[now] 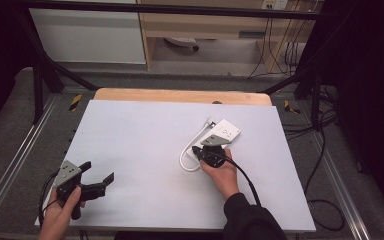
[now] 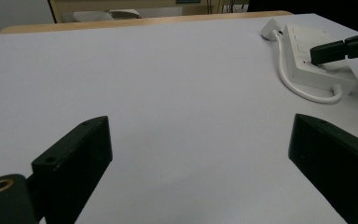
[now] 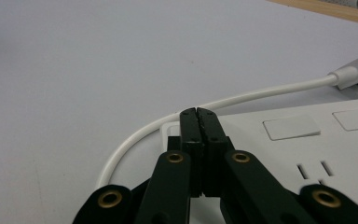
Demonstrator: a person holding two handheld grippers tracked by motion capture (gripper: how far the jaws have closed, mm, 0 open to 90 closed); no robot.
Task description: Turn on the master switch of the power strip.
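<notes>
A white power strip (image 1: 226, 131) lies right of the table's middle, and its white cable (image 1: 184, 158) loops off its near end. My right gripper (image 1: 196, 149) hovers over that near end. In the right gripper view, the right gripper (image 3: 199, 114) has its jaws pressed together with nothing between them, the tips above the power strip's (image 3: 279, 158) corner and just in front of the cable (image 3: 261, 93). My left gripper (image 1: 99, 171) stands open near the front left corner, far from the strip. In its own view, the left gripper (image 2: 199, 122) holds nothing, with the power strip (image 2: 307, 60) far off.
A white sheet (image 1: 145, 145) covers the table, with a strip of wood (image 1: 180, 95) along the far edge. Metal frame rails (image 1: 10, 165) run down both sides. Cables (image 1: 325, 200) trail on the floor at the right.
</notes>
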